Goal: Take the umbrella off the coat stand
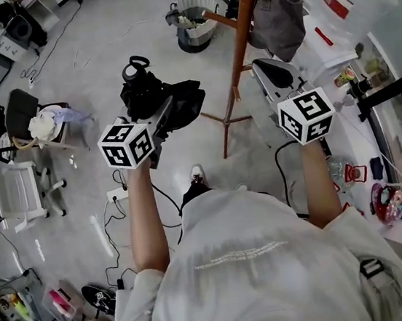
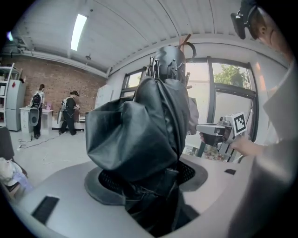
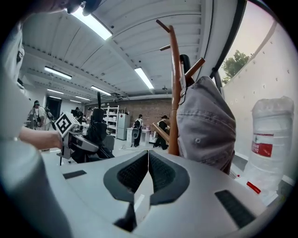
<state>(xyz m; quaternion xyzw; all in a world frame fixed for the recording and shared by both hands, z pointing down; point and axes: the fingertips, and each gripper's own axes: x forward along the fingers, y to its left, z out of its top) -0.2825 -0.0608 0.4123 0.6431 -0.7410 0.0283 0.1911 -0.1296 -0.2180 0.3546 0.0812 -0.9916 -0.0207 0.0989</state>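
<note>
A folded black umbrella [image 1: 167, 98] is off the wooden coat stand [image 1: 239, 41] and stands to its left, loop handle up. My left gripper [image 1: 160, 117] is shut on the umbrella's bunched fabric. In the left gripper view the umbrella [image 2: 139, 135] fills the middle and rises out of the left gripper [image 2: 146, 174]. My right gripper [image 1: 272, 72] hangs just right of the stand's pole, shut and holding nothing. In the right gripper view the right gripper [image 3: 148, 160] has its pads meeting, with the coat stand [image 3: 174, 93] close ahead.
A grey bag [image 1: 278, 17] still hangs on the stand, also seen as the grey bag [image 3: 205, 121]. A bin [image 1: 194, 26] sits behind the stand's legs. A chair [image 1: 22, 113] and cables lie at the left. A large water bottle [image 3: 270, 139] stands by the window.
</note>
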